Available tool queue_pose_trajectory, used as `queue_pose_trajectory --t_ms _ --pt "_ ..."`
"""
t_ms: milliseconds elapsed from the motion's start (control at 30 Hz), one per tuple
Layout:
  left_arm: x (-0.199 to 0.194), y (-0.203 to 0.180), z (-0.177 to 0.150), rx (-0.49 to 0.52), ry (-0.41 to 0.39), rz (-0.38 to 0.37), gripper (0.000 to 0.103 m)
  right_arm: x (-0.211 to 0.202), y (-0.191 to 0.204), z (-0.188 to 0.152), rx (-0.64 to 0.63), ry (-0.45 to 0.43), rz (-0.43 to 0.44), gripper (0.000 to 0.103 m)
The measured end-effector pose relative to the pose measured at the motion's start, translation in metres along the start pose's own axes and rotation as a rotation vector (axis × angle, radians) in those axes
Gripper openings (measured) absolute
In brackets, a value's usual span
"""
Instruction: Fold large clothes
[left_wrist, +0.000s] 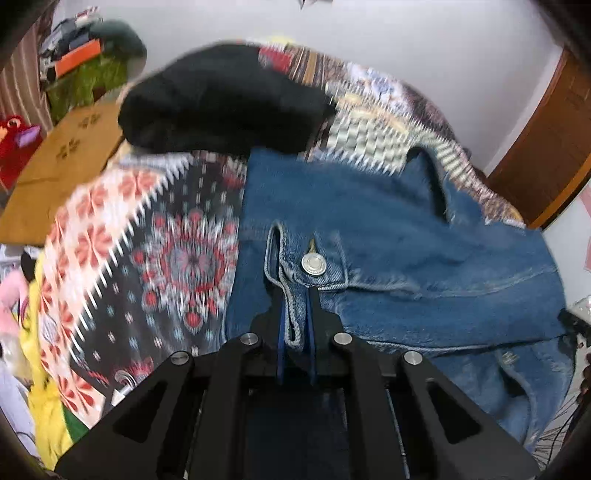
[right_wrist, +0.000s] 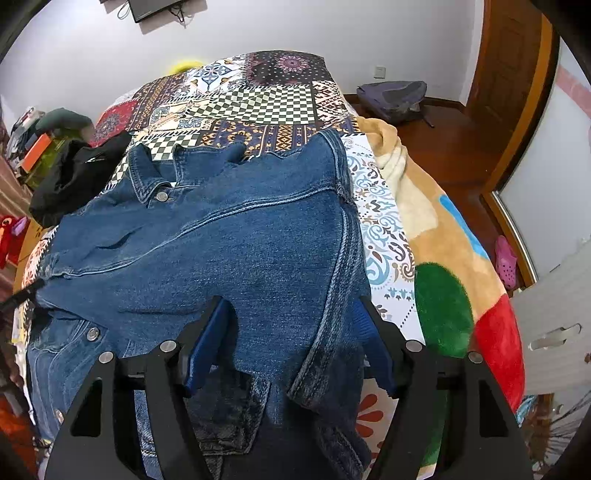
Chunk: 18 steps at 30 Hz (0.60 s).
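One fold (barely begun): your left gripper (left_wrist: 295, 295) pinches the denim jacket (right_wrist: 229, 236); your right gripper (right_wrist: 291, 317) straddles it, jaws spread.

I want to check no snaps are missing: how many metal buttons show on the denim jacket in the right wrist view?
2 on the denim jacket: one button by the collar, upper left, and another button near the left edge, lower down. Folds may hide more.

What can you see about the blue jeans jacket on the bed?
The denim jacket is blue, thick-looking and stitched, with silver buttons and a collar at the far end. It lies spread and rumpled on the patchwork bedspread, beside a black garment. The left tool pinches its edge; the right tool is open over it.
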<state>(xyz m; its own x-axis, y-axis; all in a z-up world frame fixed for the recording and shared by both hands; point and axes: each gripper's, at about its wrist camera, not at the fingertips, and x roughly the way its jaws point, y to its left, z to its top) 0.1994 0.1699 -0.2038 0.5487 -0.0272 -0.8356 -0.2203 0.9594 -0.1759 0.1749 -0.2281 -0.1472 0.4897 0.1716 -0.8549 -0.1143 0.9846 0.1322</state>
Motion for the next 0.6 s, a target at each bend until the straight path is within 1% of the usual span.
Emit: queue_pose_trajectory --t_ms 33,67,100,133,200,233,267,333,467,533,600 --pt "0.003 0.0 -0.003 0.006 0.014 0.009 0.012 0.0 0.0 0.001 -0.004 0.002 -0.001 0.067" --pt "0.004 -0.002 -0.005 0.018 0.027 0.02 0.017 0.0 0.0 0.002 -0.007 0.004 0.001 0.067" --pt "0.004 -0.002 -0.005 0.029 0.034 0.029 0.018 0.0 -0.001 0.004 -0.007 0.004 0.007 0.067" --pt "0.003 -0.003 -0.005 0.038 0.038 0.033 0.021 -0.001 -0.002 0.007 -0.004 0.003 0.014 0.067" --pt "-0.001 -0.003 0.0 0.055 0.045 0.07 0.039 -0.002 -0.005 0.012 0.013 -0.007 0.035 0.067" --pt "-0.002 -0.002 0.001 0.056 0.045 0.078 0.042 -0.003 -0.007 0.015 0.025 -0.014 0.046 0.067" --pt "-0.006 -0.001 0.005 0.053 0.039 0.075 0.045 -0.004 -0.011 0.019 0.037 -0.022 0.057 0.067" --pt "-0.013 0.005 0.011 0.048 0.034 0.064 0.046 -0.005 -0.017 0.028 0.054 -0.036 0.068 0.067" --pt "-0.02 0.011 0.035 0.033 0.0 0.05 0.061 -0.002 -0.029 0.047 0.078 -0.052 0.078 0.067" --pt "-0.019 0.014 0.049 0.029 -0.014 0.045 0.063 0.003 -0.036 0.058 0.091 -0.049 0.091 0.067" --pt "-0.013 0.016 0.061 0.02 -0.005 0.032 0.063 0.011 -0.042 0.066 0.107 -0.036 0.11 0.067"
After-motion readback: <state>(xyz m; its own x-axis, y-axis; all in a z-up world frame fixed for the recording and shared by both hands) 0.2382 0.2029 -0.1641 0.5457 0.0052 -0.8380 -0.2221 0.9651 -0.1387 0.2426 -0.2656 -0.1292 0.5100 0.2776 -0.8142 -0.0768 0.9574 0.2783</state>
